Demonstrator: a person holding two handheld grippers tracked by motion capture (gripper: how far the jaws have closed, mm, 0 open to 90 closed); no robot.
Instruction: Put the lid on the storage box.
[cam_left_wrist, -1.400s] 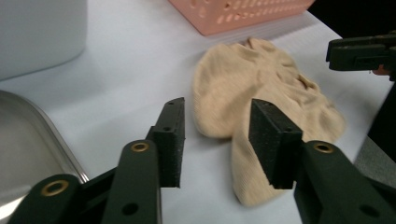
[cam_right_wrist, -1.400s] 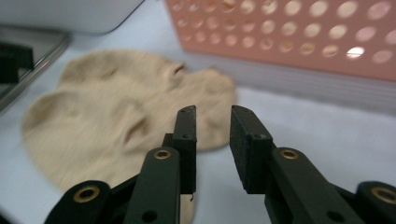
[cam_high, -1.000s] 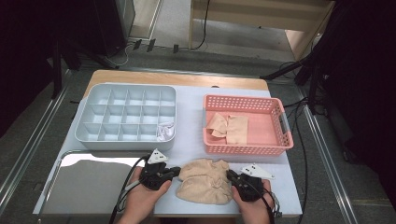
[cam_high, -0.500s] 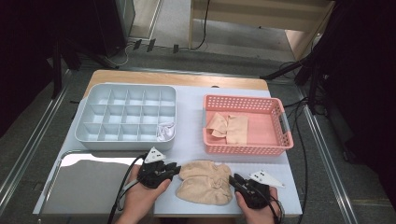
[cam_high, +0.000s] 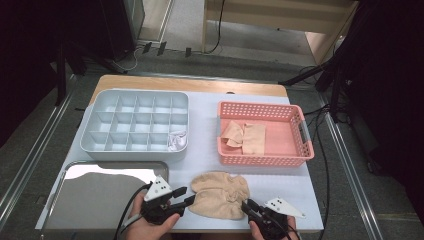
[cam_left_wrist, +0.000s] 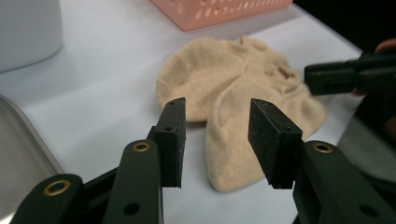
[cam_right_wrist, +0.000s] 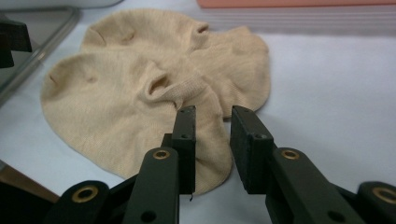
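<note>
Grippers back away from a pair of beige socks (cam_high: 220, 195) lying flat at the lower centre of the high view, on the white table (cam_high: 205, 135) just below the pink basket (cam_high: 306, 137). A second ago both tools pinched the fabric's left and right edges; now the left gripper (cam_high: 186, 200) and the right gripper (cam_high: 246, 205) stand released, their jaws having just been opening, with clear daylight between the pads and nothing clamped. In the left gripper view the socks (cam_left_wrist: 243, 107) lie beyond the parted jaws, untouched; in the right gripper view the socks' (cam_right_wrist: 154, 93) near edge lies under and between the parted pads, which do not press on it. The release suggests the flattening or folding step is finished and the bundle is ready to be picked up, perhaps for the grey divider tray (cam_high: 135, 125), where a pale item (cam_high: 177, 141) already sits in a lower right compartment. More beige fabric (cam_high: 245, 137) rests in the basket. Both hands are cut off by the lower edge of the high view, and whether the socks are folded together or merely overlapped is hard to make out. A metal tray (cam_high: 105, 172) glares at lower left.
</note>
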